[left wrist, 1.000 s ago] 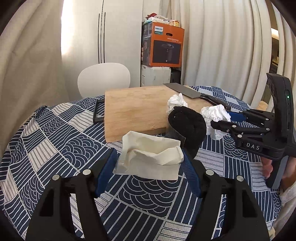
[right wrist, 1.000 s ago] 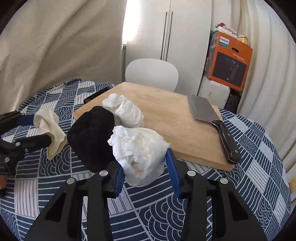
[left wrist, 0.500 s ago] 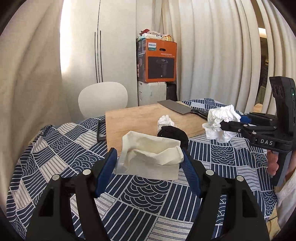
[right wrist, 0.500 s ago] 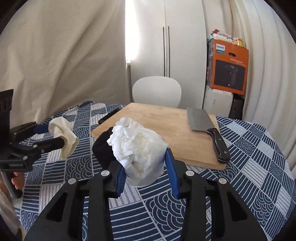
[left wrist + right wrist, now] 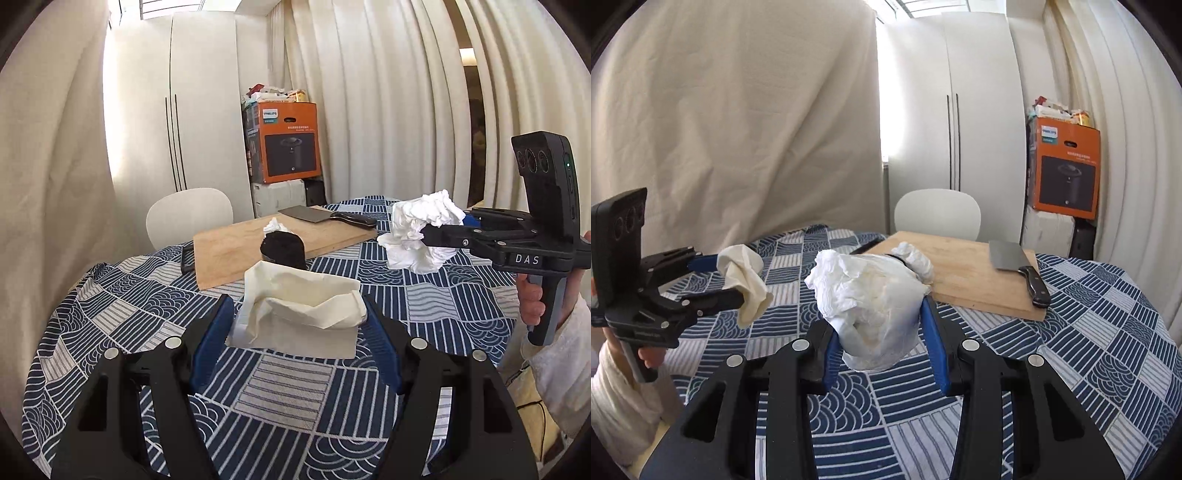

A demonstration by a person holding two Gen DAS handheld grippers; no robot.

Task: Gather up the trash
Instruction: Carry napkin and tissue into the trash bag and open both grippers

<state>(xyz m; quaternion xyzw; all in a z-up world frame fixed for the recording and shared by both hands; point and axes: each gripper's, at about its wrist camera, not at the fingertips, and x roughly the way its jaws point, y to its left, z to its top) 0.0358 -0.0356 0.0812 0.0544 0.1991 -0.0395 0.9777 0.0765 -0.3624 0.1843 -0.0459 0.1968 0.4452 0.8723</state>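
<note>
Nearest the left camera, the left claw point(image 5: 299, 321) pinches a cream napkin point(image 5: 301, 308) between its blue pads, lifted clear of the table point(image 5: 424, 317). Beside it, the right claw point(image 5: 877, 321) is pressed onto a white wad point(image 5: 868, 299) of crumpled paper, also held up in the air. So two pieces of trash appear picked up, one per claw, and neither has been dropped anywhere; no bin shows in either view.

Further off, a black cup point(image 5: 282, 249) stands at the near edge of the board point(image 5: 236, 247), with one more white wad point(image 5: 275, 224) showing just behind its top; whether that sits in the cup or behind it cannot be told. That piece looks like what is left to collect.

Farther still, a cleaver point(image 5: 1015, 264) lies on the board.

Count: two claws, three paper pieces (one cream, two white), one cup, one board, one cleaver, one chair point(image 5: 938, 214), one orange box point(image 5: 1065, 170).
</note>
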